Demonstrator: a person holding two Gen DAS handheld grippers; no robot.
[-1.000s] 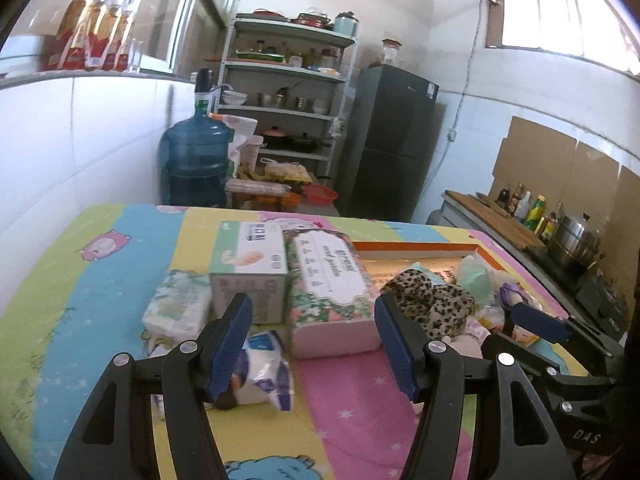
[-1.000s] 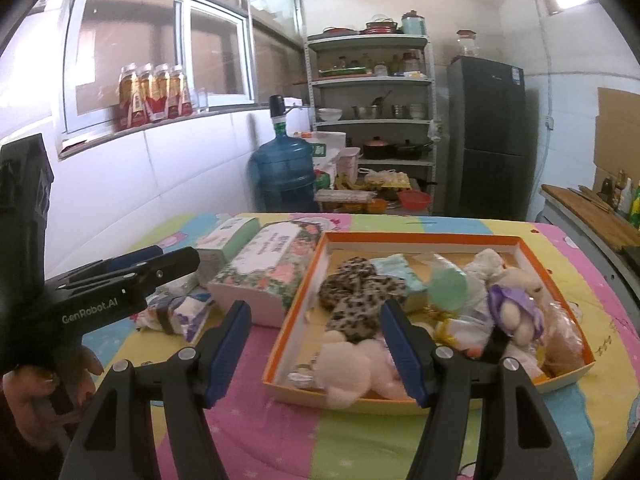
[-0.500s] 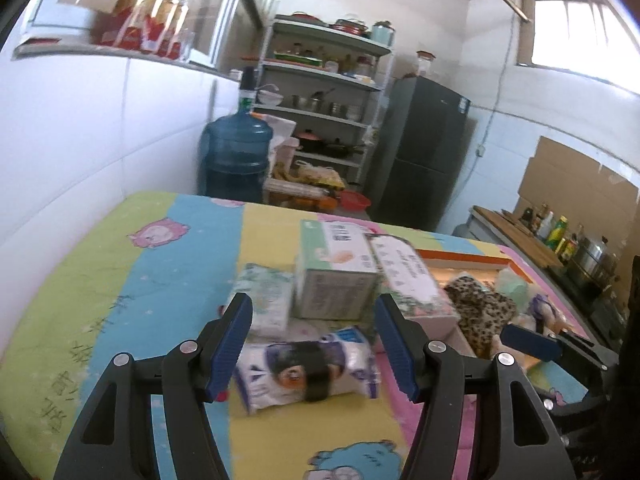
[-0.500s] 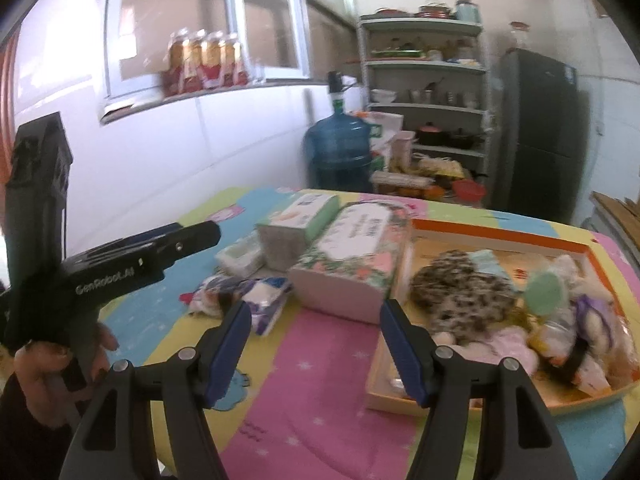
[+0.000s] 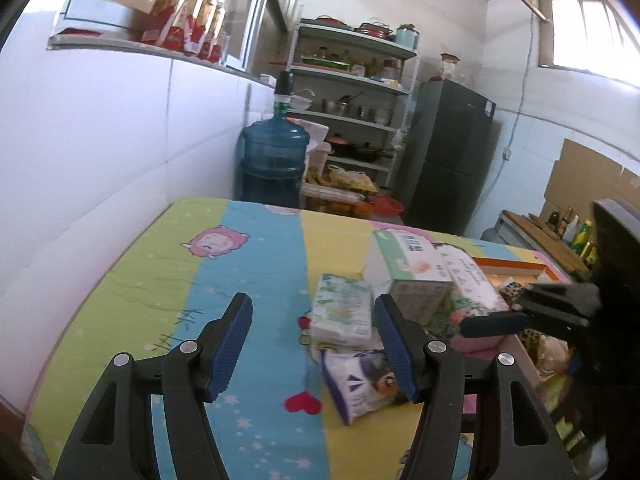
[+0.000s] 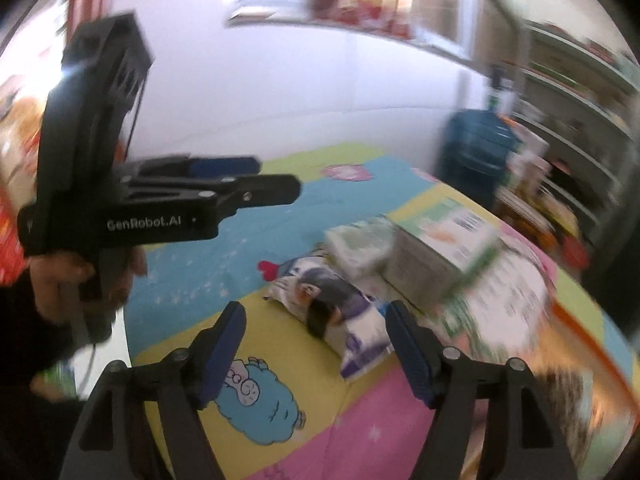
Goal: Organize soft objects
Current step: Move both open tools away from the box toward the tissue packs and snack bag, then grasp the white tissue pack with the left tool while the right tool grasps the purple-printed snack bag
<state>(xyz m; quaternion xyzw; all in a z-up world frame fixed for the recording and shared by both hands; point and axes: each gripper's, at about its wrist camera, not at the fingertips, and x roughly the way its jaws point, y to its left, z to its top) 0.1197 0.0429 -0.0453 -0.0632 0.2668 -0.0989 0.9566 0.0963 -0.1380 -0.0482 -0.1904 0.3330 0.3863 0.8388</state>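
Both grippers, right and left, hang with jaws apart and empty, the right having just widened. Just beyond lies the soft printed packet on the tablecloth, near the tissue packs; it looks light and squashy, best pinched across its middle.

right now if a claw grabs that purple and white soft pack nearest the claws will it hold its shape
Probably not. The purple and white soft pack looks like puffy film, creased and pinched by a dark band at its middle, so it likely squashes and sags. The glossy wrap may slip. It lies flat, so rolling seems unlikely.

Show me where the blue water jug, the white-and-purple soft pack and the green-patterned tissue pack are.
blue water jug (image 5: 273,160): left wrist view, mid body.
white-and-purple soft pack (image 6: 336,312): right wrist view, centre.
green-patterned tissue pack (image 5: 342,307): left wrist view, top face.
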